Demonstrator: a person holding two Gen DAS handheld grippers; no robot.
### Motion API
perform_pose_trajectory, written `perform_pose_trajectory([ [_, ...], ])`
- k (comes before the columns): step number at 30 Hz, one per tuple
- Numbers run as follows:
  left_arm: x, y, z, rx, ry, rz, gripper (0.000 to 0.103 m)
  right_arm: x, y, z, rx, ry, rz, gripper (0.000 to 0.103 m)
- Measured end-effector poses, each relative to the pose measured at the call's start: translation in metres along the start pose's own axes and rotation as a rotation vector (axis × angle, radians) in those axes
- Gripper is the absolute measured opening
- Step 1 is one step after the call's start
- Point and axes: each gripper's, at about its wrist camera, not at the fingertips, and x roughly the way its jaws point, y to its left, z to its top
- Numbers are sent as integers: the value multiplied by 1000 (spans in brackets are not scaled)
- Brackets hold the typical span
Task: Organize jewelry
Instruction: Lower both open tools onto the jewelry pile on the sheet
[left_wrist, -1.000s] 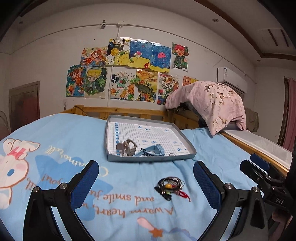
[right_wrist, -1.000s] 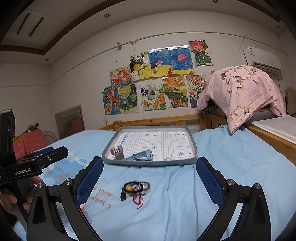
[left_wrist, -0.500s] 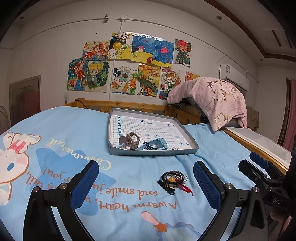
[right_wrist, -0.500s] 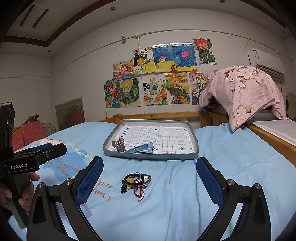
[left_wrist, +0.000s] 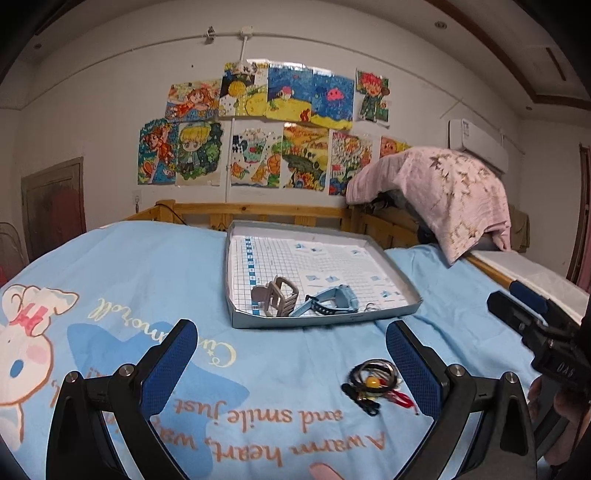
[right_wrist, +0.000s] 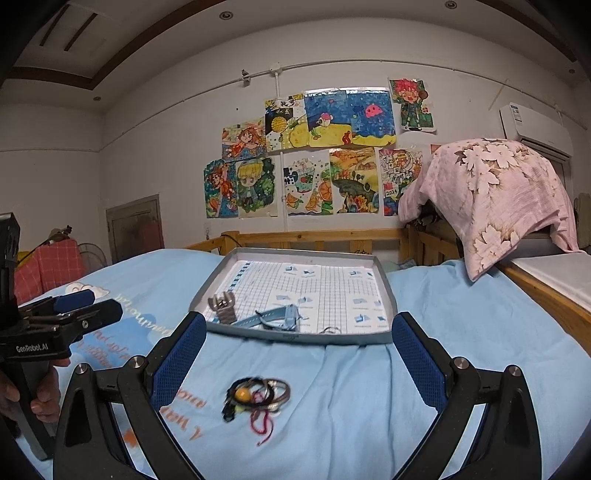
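Observation:
A small heap of jewelry with dark cords, metal rings, a yellow bead and a red thread lies on the blue bed sheet; in the right wrist view the heap is between my fingers' line. A grey shallow tray with gridded paper holds a beige hair claw and a light blue watch; the right wrist view also shows the tray. My left gripper is open and empty, the heap near its right finger. My right gripper is open and empty above the heap.
The bed has a wooden rail behind the tray and a wooden side rail on the right. A pink floral cloth drapes over something at the back right. Drawings hang on the wall.
Both grippers have moved forward towards the tray and lower; the jewelry heap sits lower and closer in both views. Both stay open.

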Motion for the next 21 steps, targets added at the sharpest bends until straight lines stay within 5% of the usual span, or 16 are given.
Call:
perform_pose_trajectory([
  [12, 52, -2, -21, 17, 152, -104, 103, 48, -12, -24, 36, 115, 40, 97],
  [15, 60, -4, -28, 15, 192, -141, 102, 56, -15, -32, 48, 147, 56, 89],
  [21, 89, -7, -32, 2, 300, -238, 86, 72, -22, -45, 71, 224, 88, 68],
])
